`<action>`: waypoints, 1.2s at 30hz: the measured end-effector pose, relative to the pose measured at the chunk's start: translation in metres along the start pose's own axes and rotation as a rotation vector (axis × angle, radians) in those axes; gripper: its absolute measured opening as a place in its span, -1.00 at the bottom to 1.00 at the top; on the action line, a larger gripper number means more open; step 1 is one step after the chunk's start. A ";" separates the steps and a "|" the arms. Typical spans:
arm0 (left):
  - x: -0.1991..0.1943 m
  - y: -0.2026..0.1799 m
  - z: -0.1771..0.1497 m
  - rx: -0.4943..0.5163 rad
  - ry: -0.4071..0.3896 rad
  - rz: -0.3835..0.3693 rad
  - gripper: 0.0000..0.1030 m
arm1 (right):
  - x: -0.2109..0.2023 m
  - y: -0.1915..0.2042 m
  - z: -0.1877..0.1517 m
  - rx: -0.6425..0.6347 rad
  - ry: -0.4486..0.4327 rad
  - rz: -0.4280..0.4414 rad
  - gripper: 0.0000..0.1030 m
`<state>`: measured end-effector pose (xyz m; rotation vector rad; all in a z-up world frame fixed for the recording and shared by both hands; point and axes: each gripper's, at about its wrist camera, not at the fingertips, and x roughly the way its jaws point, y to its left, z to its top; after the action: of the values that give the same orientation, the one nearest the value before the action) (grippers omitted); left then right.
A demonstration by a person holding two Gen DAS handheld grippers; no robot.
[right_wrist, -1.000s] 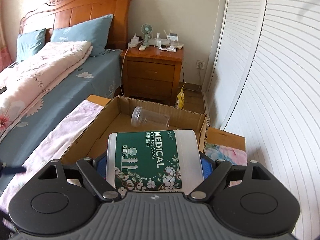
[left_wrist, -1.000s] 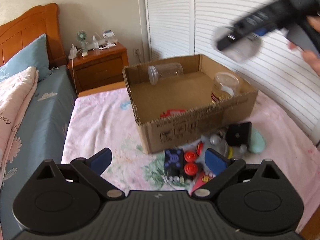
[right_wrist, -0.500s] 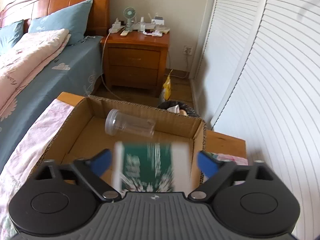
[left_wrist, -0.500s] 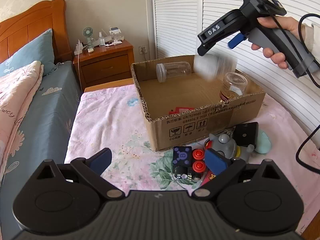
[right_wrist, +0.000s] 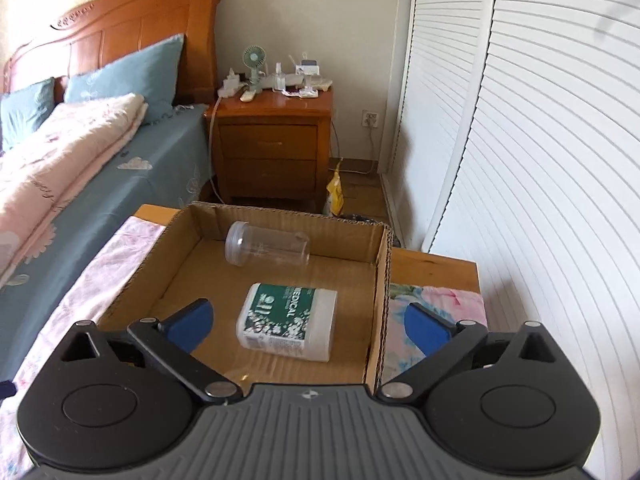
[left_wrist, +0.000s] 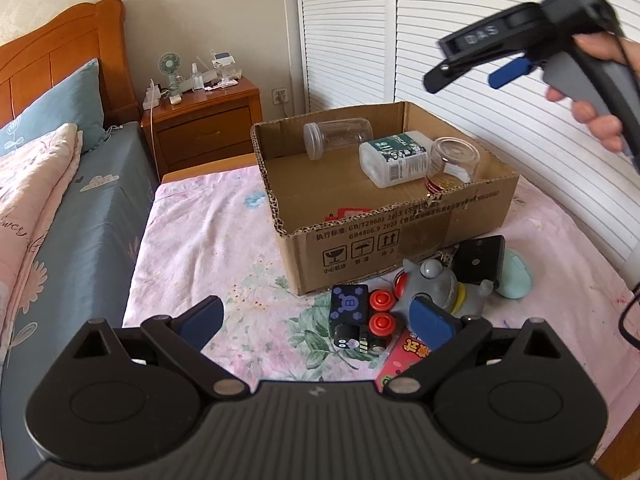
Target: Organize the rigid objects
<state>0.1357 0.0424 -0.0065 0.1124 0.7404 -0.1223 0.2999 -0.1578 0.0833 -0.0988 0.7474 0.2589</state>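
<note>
An open cardboard box (left_wrist: 400, 236) stands on the pink floral table. In it lie a clear plastic jar (left_wrist: 338, 138) on its side, a white cotton swab box with a green label (left_wrist: 394, 158) and an upright glass jar (left_wrist: 452, 164). My right gripper (right_wrist: 308, 322) is open and empty above the box, over the swab box (right_wrist: 288, 322); it also shows in the left wrist view (left_wrist: 472, 72). My left gripper (left_wrist: 318, 318) is open and empty, low over the table in front of the box, near a pile of toys.
In front of the box lie a dark block toy with red buttons (left_wrist: 358, 316), a grey rhino toy (left_wrist: 434, 284), a black square object (left_wrist: 478, 260), a mint green object (left_wrist: 516, 280) and a red packet (left_wrist: 406, 360). A bed (left_wrist: 60, 216) is left, a nightstand (right_wrist: 272, 148) behind, louvred doors right.
My right gripper opened and let go of the cotton swab box, which dropped into the cardboard box. The gripper then rose. My left gripper stayed open.
</note>
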 end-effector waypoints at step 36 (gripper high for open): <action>0.044 -0.008 -0.050 -0.002 0.220 -0.180 0.94 | 0.008 0.022 -0.188 0.062 0.134 -0.096 1.00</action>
<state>0.1333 0.0384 -0.0735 0.0574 0.9701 -0.2837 0.1755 -0.1691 -0.0596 -0.0935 0.8805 0.1387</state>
